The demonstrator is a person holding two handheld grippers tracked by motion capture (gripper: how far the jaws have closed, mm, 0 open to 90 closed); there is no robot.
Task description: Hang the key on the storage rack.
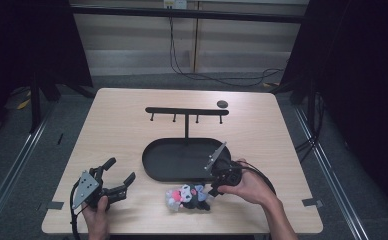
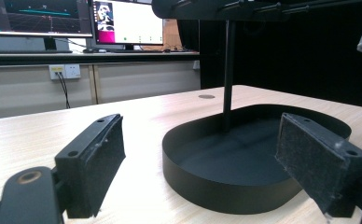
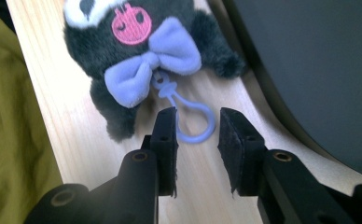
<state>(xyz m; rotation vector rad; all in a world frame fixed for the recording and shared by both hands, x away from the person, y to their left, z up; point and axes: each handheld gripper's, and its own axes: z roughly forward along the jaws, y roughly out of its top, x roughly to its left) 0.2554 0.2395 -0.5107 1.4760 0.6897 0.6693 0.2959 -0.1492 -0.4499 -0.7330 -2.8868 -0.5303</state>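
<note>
Plush toy (image 1: 188,197), dark-furred with a lilac bow and a pink embroidered mark, was seen lying on the wooden table (image 1: 117,120) near its front edge, just in front of the black oval tray (image 1: 154,165) and close to the tray's outer wall. From the bow a lilac plastic clip loop (image 3: 194,122) was seen to extend flat onto the table top, toward the right gripper.

The right gripper (image 1: 217,189) was held in the person's right hand (image 1: 249,186) just beside the toy, its jaws pointed at the loop. In the right gripper view the right gripper (image 3: 197,135) was shown with its jaws narrowed but not shut: a gap was left between the pads, and the near end of the loop was seen lying in that gap. One side of the loop was hidden behind the left-hand pad in that view, so contact there could not be told; no squeeze on the loop was visible.

The left gripper (image 1: 121,176) was held in the left hand (image 1: 96,210) at the table's front left corner, well apart from the toy. In the left gripper view its jaws were shown spread wide with nothing between them, and the tray's wall and the upright post of the black hook stand (image 1: 186,114), rising from the tray, were seen beyond them.
</note>
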